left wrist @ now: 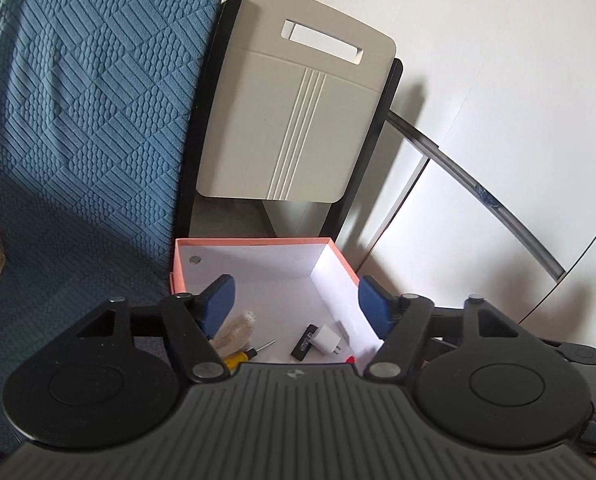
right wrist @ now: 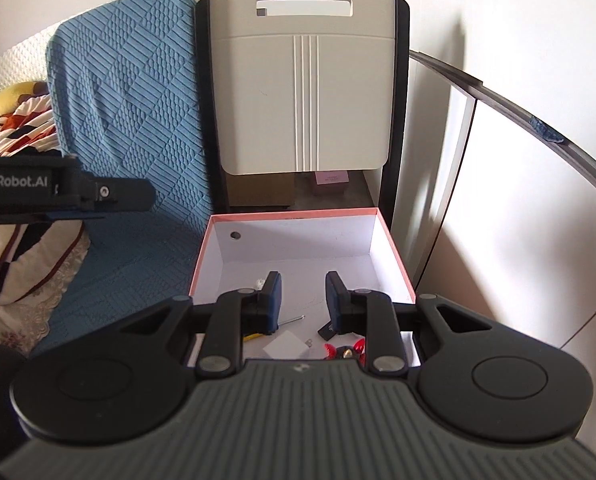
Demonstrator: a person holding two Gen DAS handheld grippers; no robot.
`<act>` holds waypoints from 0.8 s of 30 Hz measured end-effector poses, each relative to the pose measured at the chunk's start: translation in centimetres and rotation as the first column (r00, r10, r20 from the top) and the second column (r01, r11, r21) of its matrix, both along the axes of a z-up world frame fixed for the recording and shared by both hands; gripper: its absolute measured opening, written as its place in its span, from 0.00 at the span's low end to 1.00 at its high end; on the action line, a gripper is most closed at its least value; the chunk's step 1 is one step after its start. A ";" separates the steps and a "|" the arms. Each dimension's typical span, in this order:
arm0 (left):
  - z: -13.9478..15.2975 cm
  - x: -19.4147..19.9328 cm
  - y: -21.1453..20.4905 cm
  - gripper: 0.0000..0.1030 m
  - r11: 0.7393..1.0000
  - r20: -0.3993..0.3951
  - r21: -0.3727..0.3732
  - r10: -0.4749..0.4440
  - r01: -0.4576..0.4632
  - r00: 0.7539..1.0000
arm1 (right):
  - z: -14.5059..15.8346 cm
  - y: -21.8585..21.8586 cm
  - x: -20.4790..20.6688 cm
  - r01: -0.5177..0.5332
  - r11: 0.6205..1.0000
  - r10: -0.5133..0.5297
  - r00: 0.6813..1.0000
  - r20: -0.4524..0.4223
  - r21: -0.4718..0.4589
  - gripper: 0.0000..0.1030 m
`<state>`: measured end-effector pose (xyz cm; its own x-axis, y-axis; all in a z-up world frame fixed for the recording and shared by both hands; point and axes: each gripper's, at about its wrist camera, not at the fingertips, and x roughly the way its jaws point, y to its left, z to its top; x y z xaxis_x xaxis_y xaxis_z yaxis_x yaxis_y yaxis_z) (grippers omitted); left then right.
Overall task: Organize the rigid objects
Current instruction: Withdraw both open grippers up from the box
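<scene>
A pink box point(left wrist: 253, 242) with a white inside stands open below both grippers. In it lie a white charger plug point(left wrist: 328, 338), a black stick-shaped item point(left wrist: 304, 342), a yellow-handled screwdriver point(left wrist: 243, 356) and a beige fibrous piece point(left wrist: 233, 332). My left gripper point(left wrist: 295, 304) hangs over the box with its blue pads far apart and nothing between them. In the right wrist view, the same box point(right wrist: 298, 213) holds a white square point(right wrist: 287, 346) and a red and black toy point(right wrist: 344, 352). My right gripper point(right wrist: 302, 300) hovers above them, jaws a narrow gap apart and empty.
A blue textured cover point(left wrist: 77, 140) drapes the seat left of the box. A beige panel with a handle slot point(left wrist: 298, 120) leans in a black frame behind it. White cabinet doors and a grey rail point(left wrist: 478, 192) stand on the right. Patterned bedding point(right wrist: 13, 128) lies far left.
</scene>
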<state>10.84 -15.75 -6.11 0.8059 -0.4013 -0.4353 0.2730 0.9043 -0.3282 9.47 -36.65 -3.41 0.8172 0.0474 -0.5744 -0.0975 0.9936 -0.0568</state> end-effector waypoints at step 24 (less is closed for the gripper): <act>-2.7 -3.7 0.8 0.97 0.993 -0.038 0.100 0.064 -0.060 0.997 | -1.8 0.4 -6.0 0.015 1.000 -0.014 0.999 -0.048 0.023 0.27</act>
<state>7.15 -14.94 -8.76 0.8086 -0.3045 -0.5034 0.2036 0.9476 -0.2462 3.46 -36.30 -5.22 0.7897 0.0497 -0.6114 -0.0855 0.9959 -0.0295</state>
